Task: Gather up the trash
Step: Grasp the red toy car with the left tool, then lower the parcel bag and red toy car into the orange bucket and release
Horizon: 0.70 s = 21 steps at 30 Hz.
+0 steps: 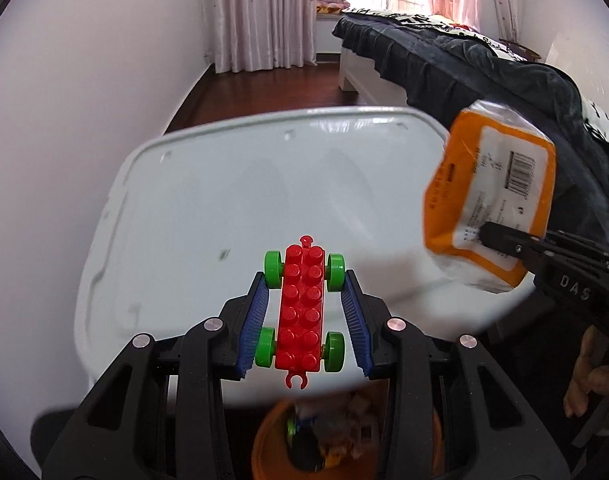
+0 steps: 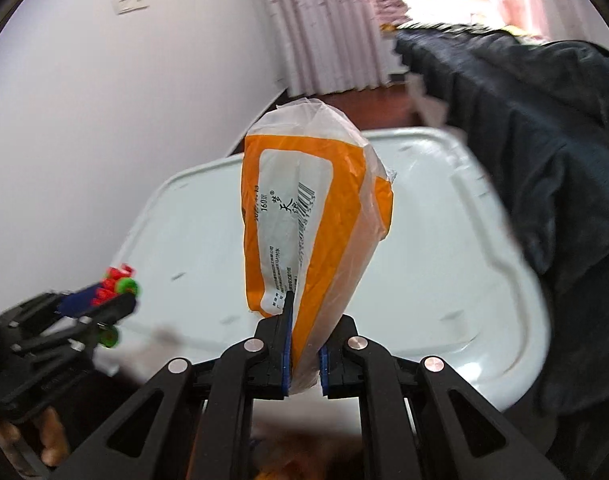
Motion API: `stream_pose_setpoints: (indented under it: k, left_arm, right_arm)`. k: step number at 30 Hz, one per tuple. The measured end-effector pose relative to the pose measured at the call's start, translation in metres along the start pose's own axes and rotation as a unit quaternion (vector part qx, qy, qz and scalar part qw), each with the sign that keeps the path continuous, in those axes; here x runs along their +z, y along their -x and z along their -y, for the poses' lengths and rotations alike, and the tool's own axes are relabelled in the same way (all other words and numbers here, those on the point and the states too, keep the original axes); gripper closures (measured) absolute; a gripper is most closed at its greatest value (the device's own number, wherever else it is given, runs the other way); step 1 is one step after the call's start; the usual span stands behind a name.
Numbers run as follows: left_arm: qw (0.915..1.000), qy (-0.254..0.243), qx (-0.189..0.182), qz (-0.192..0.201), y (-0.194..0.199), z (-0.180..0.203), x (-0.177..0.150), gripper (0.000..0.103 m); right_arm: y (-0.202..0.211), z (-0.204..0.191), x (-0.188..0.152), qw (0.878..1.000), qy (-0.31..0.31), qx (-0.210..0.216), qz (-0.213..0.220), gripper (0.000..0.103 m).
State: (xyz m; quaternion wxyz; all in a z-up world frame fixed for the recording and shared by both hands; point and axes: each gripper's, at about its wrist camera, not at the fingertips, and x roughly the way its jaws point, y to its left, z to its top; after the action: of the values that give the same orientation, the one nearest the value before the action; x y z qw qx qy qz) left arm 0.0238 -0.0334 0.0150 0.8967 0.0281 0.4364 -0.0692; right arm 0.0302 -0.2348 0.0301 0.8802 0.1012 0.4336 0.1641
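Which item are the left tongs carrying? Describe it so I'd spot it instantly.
Start at the big white plastic lid filling the middle of the left wrist view. Just in front of it, the left tongs hold a toy block car between blue pads: red studded body, four green wheels, unlike the orange-and-white tissue pack beside it.

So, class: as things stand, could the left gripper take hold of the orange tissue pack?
Probably not. The left gripper already has the red toy car between its fingers, and the orange tissue pack is pinched in the right gripper, off to its right.
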Motion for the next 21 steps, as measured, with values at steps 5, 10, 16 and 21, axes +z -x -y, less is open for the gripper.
stream_pose_setpoints:
  k: [5,10,16,21]
  left_arm:
    - [0.9992,0.015,-0.009,-0.035,0.017,-0.015,-0.049,0.066]
    - [0.996,0.044,-0.019,-0.076,0.012,-0.023,-0.09,0.066]
    - [0.9919,0.061,-0.019,-0.109,0.005,-0.023,-0.118,0.066]
    - [0.9911,0.042,-0.009,-0.126,-0.007,-0.01,-0.128,0.066]
  right_arm:
    - [0.03,-0.039,-0.032,0.999,0.05,0.005,-0.018,0.093]
    - [0.04,-0.054,-0.07,0.996,0.064,0.004,-0.06,0.092]
    - [0.026,-0.063,-0.119,0.988,0.072,-0.003,-0.137,0.092]
    - [0.007,-0.073,-0.144,0.977,0.098,-0.015,-0.189,0.092]
